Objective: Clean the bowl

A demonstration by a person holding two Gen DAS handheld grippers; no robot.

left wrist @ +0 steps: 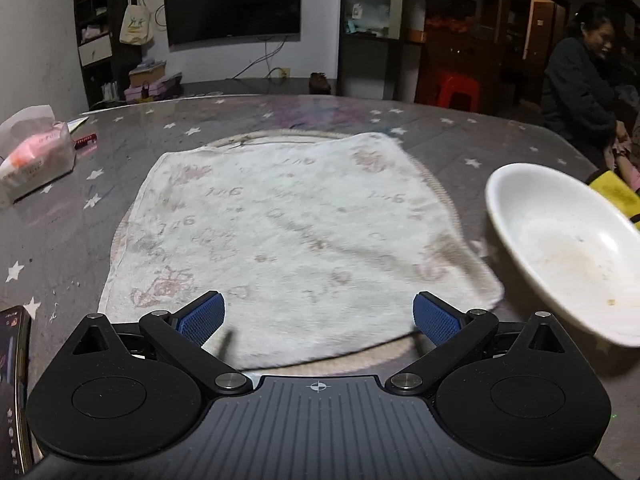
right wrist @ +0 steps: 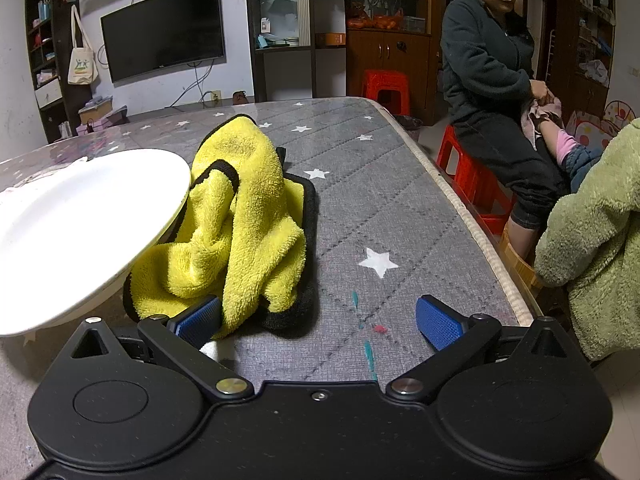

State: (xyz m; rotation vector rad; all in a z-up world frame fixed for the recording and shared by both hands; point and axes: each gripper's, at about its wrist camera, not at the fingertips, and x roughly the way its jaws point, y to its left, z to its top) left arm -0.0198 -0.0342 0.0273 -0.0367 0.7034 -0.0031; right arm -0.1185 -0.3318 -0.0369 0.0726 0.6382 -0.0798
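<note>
A tissue pack [left wrist: 34, 158] and a phone [left wrist: 14, 392] are seen on the star-print bench [right wrist: 380, 200]; a TV [right wrist: 164, 30] is mounted behind, red stools [right wrist: 386, 86] alongside.

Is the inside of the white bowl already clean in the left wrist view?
No, the white bowl shows brownish smears and specks across its inner bottom.

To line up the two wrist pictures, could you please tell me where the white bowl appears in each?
Left wrist: white bowl at the right edge, tilted, stained inside.
Right wrist: at the left edge, overlapping the yellow cloth.
Shared landmark: the wall television.
</note>
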